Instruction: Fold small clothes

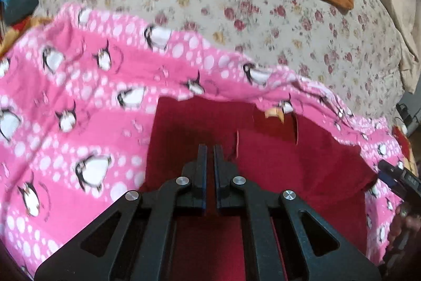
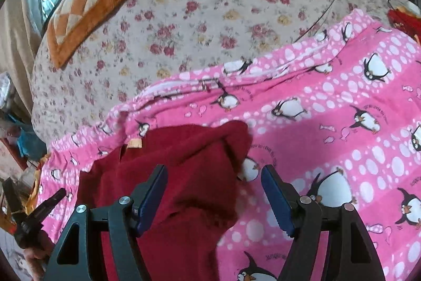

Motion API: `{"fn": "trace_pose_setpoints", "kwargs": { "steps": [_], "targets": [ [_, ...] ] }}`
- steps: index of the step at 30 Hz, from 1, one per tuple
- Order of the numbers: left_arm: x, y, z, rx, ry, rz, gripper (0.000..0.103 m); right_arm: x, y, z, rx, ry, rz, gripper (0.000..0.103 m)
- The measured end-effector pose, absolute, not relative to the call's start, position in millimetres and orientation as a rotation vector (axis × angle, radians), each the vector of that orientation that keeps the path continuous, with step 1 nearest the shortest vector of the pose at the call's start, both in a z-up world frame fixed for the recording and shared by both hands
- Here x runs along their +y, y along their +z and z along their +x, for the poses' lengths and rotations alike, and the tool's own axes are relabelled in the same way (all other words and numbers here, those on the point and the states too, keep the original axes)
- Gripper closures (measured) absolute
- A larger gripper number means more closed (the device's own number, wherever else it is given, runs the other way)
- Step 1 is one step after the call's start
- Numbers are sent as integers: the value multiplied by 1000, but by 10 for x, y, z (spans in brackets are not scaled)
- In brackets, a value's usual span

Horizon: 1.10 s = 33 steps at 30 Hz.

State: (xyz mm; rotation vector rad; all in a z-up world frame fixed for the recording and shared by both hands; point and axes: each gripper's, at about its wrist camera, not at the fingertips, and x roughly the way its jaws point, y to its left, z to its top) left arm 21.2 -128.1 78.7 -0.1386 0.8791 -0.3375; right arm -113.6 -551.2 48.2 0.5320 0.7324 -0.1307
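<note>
The left tool (image 1: 210, 149) has its jaws pressed together over the dark red garment (image 1: 276, 157); whether any cloth is pinched between them I cannot tell, since the tips hide the contact. The right tool (image 2: 214, 178) stands spread, with a raised fold of the same red garment (image 2: 189, 165) lying between its jaws, the pads apart from it. The garment lies on a pink penguin-print blanket (image 2: 329, 109), a small yellow tag (image 2: 134, 143) showing near its far edge. The blanket is spread over a bed with a floral sheet (image 1: 263, 4), and an orange checked cushion (image 2: 89, 7) lies further back. The fold looks barely begun: the cloth is rumpled, not squared. Next, I judge, the right tool must close on an edge so both can lift and lay it over evenly
</note>
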Motion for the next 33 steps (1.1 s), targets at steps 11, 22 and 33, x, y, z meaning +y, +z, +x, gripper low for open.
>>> {"fn": "trace_pose_setpoints", "kwargs": {
  "steps": [11, 22, 33],
  "targets": [
    [-1843, 465, 376, 976, -380, -107, 37, -5396, 336, -1061, 782, -105, 545, 32],
    [-1747, 814, 395, 877, -357, -144, 98, -5507, 427, -1096, 754, -133, 548, 32],
    [-1325, 403, 168, 942, -324, -145, 94, -5116, 119, -865, 953, -105, 385, 32]
  ]
}}
